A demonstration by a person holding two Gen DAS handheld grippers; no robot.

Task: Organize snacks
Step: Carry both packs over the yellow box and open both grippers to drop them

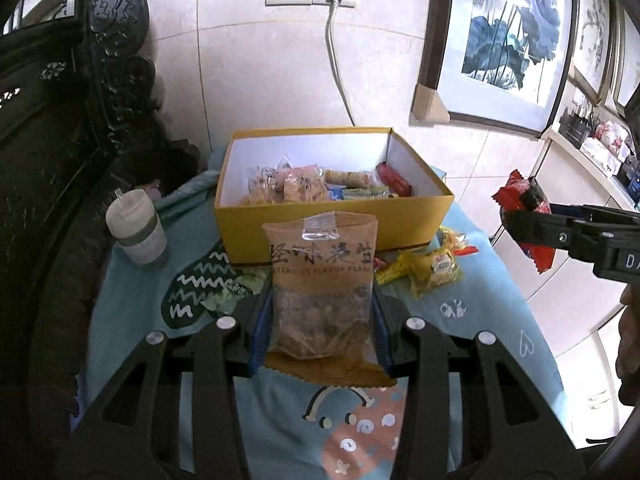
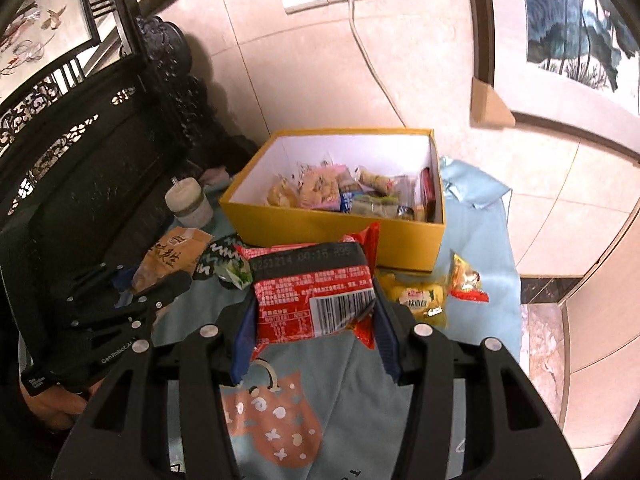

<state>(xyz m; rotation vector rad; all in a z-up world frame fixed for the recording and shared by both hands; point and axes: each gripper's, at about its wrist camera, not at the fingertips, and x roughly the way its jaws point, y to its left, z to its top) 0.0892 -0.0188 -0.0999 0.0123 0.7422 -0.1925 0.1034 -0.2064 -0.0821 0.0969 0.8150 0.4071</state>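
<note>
My left gripper (image 1: 320, 316) is shut on a brown peanut packet (image 1: 320, 276), held upright above the blue cloth in front of the yellow box (image 1: 332, 220). My right gripper (image 2: 314, 312) is shut on a red snack packet (image 2: 316, 292) with a barcode, also lifted off the cloth. In the left wrist view the right gripper (image 1: 524, 216) shows at the right edge with the red snack packet (image 1: 516, 192). In the right wrist view the left gripper (image 2: 160, 280) shows at the left with the brown peanut packet (image 2: 172, 256). The yellow box (image 2: 332, 228) holds several wrapped snacks.
A yellow snack packet (image 1: 432, 272) and a green packet (image 1: 232, 288) lie on the cloth by the box. A white cup (image 1: 136, 228) stands at the left near dark carved furniture (image 1: 60, 140). Behind the box a power cord (image 1: 336, 60) hangs from a wall socket. A framed painting (image 1: 508, 40) leans at the right.
</note>
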